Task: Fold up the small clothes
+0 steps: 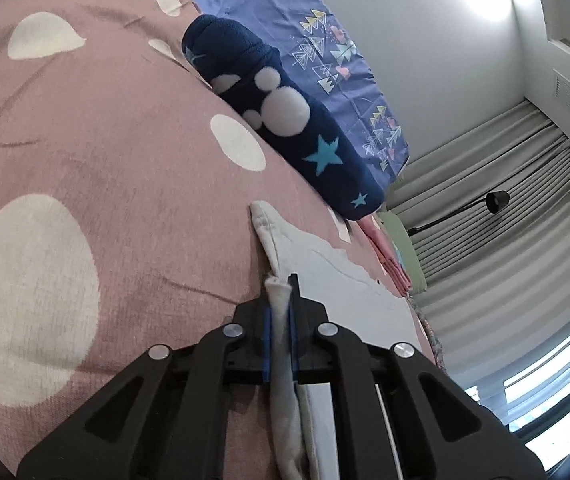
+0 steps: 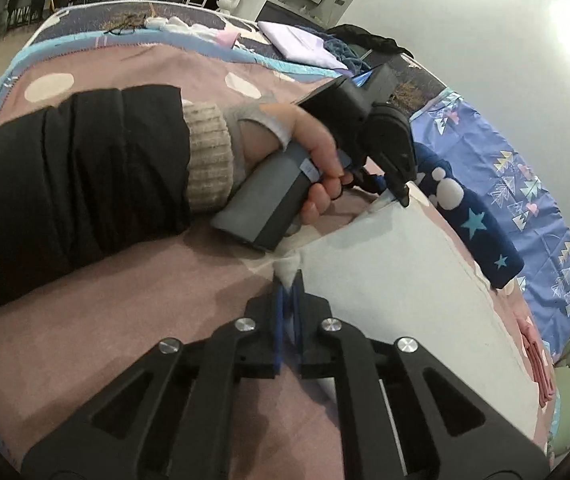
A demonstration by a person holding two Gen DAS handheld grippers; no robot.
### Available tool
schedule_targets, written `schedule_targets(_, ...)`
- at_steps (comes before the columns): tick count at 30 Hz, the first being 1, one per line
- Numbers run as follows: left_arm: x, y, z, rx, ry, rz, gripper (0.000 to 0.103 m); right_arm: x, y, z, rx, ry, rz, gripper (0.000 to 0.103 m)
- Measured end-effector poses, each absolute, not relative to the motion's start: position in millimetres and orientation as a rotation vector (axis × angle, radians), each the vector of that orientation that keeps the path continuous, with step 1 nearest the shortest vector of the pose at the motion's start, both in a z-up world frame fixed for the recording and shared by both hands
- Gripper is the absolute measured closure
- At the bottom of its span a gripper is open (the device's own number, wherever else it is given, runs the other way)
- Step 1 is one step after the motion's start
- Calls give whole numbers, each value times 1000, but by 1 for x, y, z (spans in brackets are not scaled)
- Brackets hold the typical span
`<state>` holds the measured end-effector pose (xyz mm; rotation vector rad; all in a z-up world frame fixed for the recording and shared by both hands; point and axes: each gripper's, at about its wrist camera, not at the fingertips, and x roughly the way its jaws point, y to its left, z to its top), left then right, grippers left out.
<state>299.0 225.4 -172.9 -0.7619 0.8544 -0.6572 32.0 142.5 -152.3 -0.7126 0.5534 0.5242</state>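
Note:
A white small garment (image 1: 325, 276) lies on the pink spotted bedsheet (image 1: 105, 140). My left gripper (image 1: 281, 284) is shut on one edge of it, the cloth bunched between the blue pads. In the right wrist view the same garment (image 2: 397, 280) spreads flat to the right. My right gripper (image 2: 289, 280) is shut on its near corner. The left gripper (image 2: 399, 196), held in a hand with a black sleeve, pinches the far corner.
A navy fleece piece with white dots and blue stars (image 1: 285, 116) lies beyond the garment, next to a blue patterned cloth (image 1: 305, 32). Pink and green folded items (image 1: 393, 260) sit at the bed edge. More clothes (image 2: 305, 44) lie at the far end.

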Motion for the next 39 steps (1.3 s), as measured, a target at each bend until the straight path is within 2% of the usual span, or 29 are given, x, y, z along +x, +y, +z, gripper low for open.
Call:
schedule_targets(3,298,223,-173,-751,867,-691,82,24,134,-153,-725,559,515,86)
schedule_targets(4,297,219,-170,-728,873,-704,80,23,131,-154,-730,565,505,79)
schedule_targets(5,296,216,-169,-710,875,-718,72,23,128,-155,-730,570,496,74)
schedule_targets(8,293,204,-163,-649,877,-764,58,26,121,-158,-724,598,463,69)
schedule_targets(9,291,201,-161,-632,877,-770,57,28,122,-159,-726,602,458,69)
schedule_targets(16,291,199,-164,-632,882,-770,57,34,150,-168,-832,547,411,69)
schedule_targets(25,290,198,-163,-613,887,-750,60,55,160,-170,-806,565,391,71)
schedule_targets(29,290,198,-164,-614,886,-750,61,57,159,-170,-792,582,412,81)
schedule_targets(36,291,197,-165,-608,894,-753,61,61,155,-168,-751,604,431,85)
schedule_targets(39,293,195,-165,-592,908,-748,61,69,151,-164,-711,625,435,97)
